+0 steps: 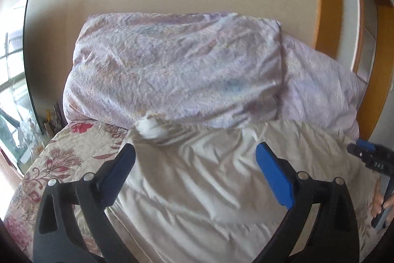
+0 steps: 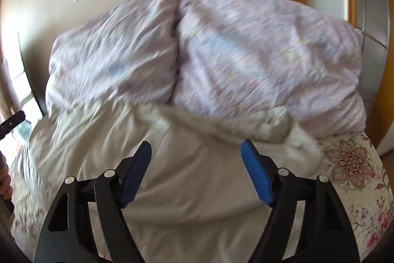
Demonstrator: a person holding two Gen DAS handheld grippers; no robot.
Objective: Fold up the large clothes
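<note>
— Both grippers, left gripper (image 1: 195,174) and right gripper (image 2: 195,160), stood wide apart with nothing between the pads. Why?

— Probably a let-go: the cream garment (image 1: 209,176) lay spread on the floral bedspread (image 1: 49,164), its far edge touching the lilac duvet (image 1: 172,65), ready for another fold.

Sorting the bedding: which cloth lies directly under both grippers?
The plain cream garment, spread flat on the floral sheet; the lilac quilt is piled behind it.
</note>
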